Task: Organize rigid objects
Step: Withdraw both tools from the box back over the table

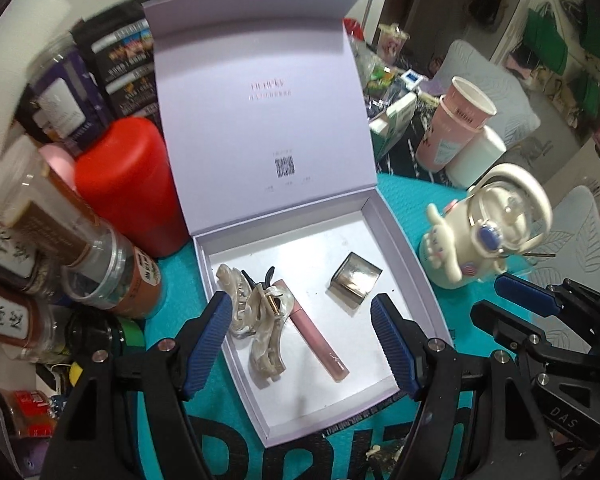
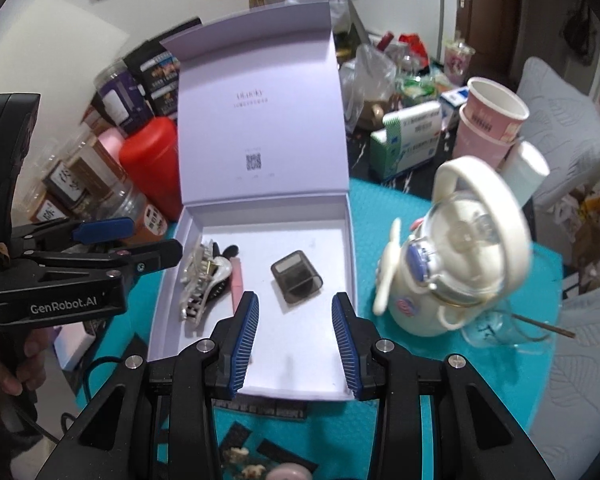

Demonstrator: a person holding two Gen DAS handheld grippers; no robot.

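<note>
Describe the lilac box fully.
The box is lilac card, matte, shallow and square, with a white floor. Its hinged lid stands open, upright at the back, printed inside with a faint logo and a QR code. It sits on a teal mat and holds a hair clip, a pink tube and a small grey case.

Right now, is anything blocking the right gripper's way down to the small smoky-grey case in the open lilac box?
Nothing visible does. The right gripper hangs open and empty above the lilac box, whose lid stands upright behind. The smoky-grey case lies alone on the white floor, apart from the hair claw and pink tube at the left side.
</note>
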